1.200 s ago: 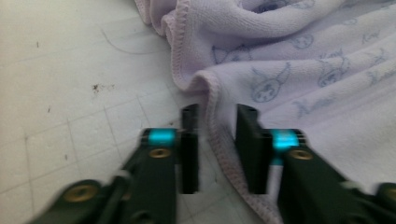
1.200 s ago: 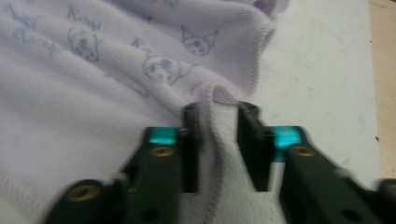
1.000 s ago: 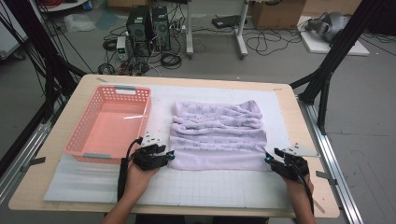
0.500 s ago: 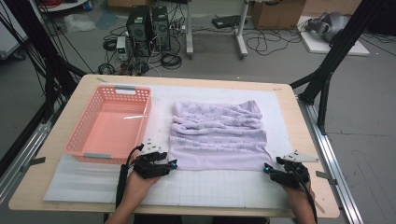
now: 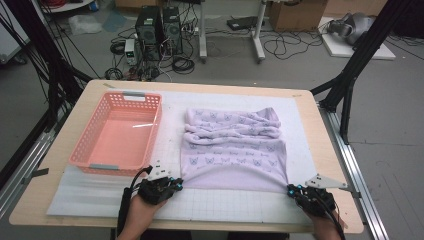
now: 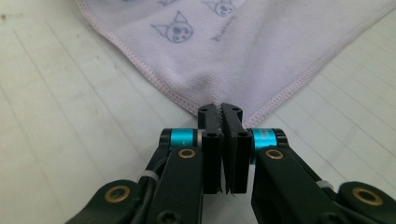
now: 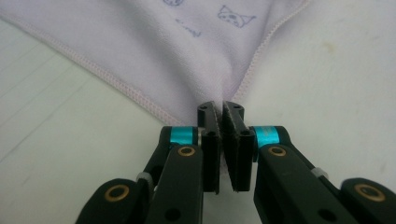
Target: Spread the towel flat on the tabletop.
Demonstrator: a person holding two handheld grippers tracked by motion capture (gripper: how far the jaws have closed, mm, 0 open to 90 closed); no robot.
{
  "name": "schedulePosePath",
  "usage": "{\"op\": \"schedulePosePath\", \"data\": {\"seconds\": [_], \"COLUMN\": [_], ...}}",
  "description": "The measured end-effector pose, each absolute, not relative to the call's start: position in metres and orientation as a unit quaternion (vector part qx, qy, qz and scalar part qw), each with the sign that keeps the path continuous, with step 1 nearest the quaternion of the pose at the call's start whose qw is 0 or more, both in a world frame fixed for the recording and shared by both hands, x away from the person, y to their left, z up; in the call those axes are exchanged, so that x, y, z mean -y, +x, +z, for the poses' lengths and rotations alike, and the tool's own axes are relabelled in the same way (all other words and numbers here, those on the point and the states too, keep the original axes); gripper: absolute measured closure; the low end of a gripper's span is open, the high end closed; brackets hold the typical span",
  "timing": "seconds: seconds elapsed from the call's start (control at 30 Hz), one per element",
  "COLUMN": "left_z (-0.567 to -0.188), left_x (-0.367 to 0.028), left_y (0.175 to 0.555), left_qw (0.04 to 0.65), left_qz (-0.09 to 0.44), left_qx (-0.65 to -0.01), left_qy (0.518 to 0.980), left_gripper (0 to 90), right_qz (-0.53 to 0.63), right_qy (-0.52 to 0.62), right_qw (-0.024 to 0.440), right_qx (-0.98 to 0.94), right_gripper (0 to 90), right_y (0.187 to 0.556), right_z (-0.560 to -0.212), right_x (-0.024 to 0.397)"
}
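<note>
**A:** What is on the table?

**B:** A lilac towel printed with small cat faces lies right of centre, bunched into folds toward the far edge. A pink basket stands to its left, near but apart. The left gripper has just closed on the towel's near left corner; the right gripper has just closed on the near right corner. Both sit close to the table's near edge, with the hem stretched tight between them.

**B:** In the left gripper view, the jaws pinch only the very tip of the corner. The right gripper view shows the same thin bite.

**A:** What might go wrong?

**B:** I judge that a corner could slip out if the pull is uneven. The bunched far half may also drag and fold crookedly.
</note>
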State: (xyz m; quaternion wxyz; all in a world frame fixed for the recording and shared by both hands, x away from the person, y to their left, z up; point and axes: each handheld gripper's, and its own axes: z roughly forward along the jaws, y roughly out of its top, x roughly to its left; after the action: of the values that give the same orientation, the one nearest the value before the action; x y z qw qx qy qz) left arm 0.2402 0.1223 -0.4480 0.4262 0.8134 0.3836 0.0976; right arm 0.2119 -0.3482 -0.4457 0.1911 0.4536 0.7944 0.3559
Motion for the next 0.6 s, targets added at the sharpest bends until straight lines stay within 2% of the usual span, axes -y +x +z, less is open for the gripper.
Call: {"op": "schedulePosePath", "data": {"seconds": [0.37,0.6], "left_z": [-0.447,-0.450], "left_x": [-0.133,-0.139], "left_y": [0.196,0.170], "left_qw": [0.428,0.421], "left_qz": [0.078,0.044], "left_qx": [-0.338,-0.301], "left_qy": [0.835,0.854], "left_gripper": [86.6,86.7], "right_qz": [0.360,0.362], "right_qy": [0.432,0.413], "right_qw": [0.179,0.157], "right_qx": [-0.807,-0.820], "right_gripper": [85.4,85.6], "right_y": [0.163,0.133], "right_z": [-0.445,-0.446], "right_x": [0.349,0.353]}}
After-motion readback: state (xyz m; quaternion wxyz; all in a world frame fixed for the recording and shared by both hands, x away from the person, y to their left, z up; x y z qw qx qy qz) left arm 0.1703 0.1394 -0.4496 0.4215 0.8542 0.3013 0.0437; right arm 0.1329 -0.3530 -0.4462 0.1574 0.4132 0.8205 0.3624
